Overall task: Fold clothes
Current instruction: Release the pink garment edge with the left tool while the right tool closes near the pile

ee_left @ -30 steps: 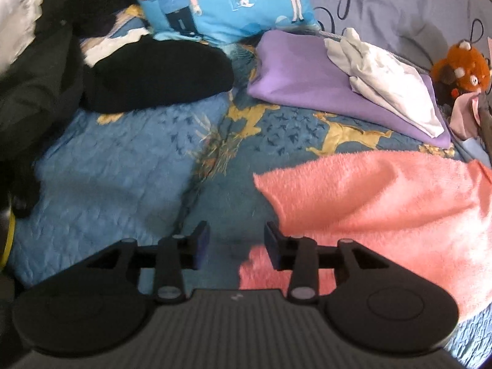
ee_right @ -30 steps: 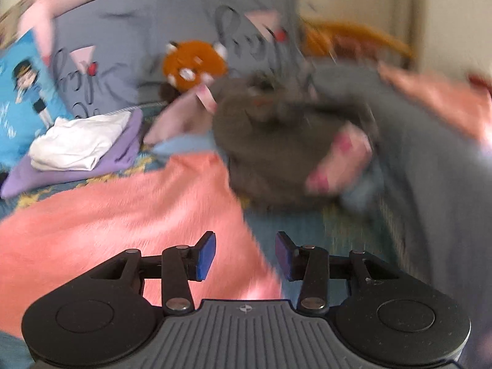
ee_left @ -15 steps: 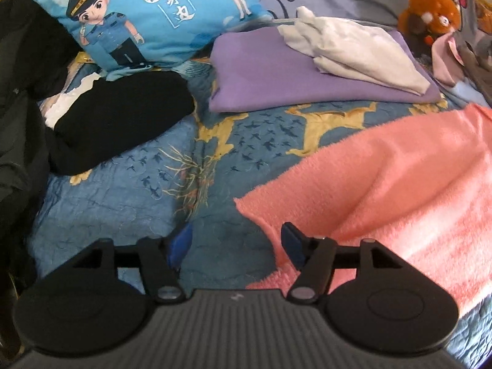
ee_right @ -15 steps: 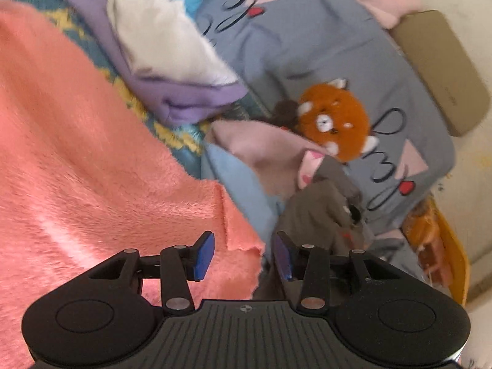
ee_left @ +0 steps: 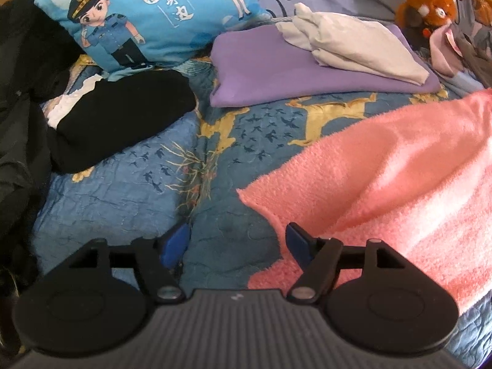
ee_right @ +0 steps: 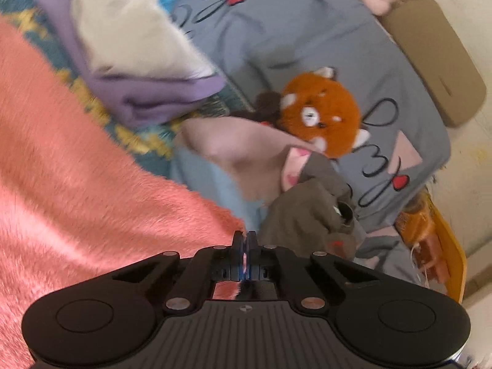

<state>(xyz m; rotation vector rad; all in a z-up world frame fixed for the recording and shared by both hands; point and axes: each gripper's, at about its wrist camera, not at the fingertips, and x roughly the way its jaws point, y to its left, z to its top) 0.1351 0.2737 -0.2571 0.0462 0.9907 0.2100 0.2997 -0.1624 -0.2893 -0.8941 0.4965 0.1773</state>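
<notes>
A fluffy pink towel (ee_left: 384,184) lies spread on the blue patterned bedspread (ee_left: 123,190). My left gripper (ee_left: 236,233) hovers low over the towel's left edge, its jaws opening. Only bedspread shows between them, and the towel's edge lies just under the right finger (ee_left: 296,243). In the right wrist view the same pink towel (ee_right: 77,184) fills the left side. My right gripper (ee_right: 244,235) is shut on its corner, with a strip of pink showing between the pads.
A folded purple garment (ee_left: 261,67) with a white one (ee_left: 347,46) on top lies behind the towel. A black folded garment (ee_left: 123,117) and a blue cartoon pillow (ee_left: 147,15) sit at left. An orange plush (ee_right: 323,113), a pale pink cloth (ee_right: 240,144) and a grey-brown garment (ee_right: 301,212) crowd the right corner.
My left jaws have spread wider over the towel's left edge. My right gripper rolled, came to the towel's corner and closed on it.
</notes>
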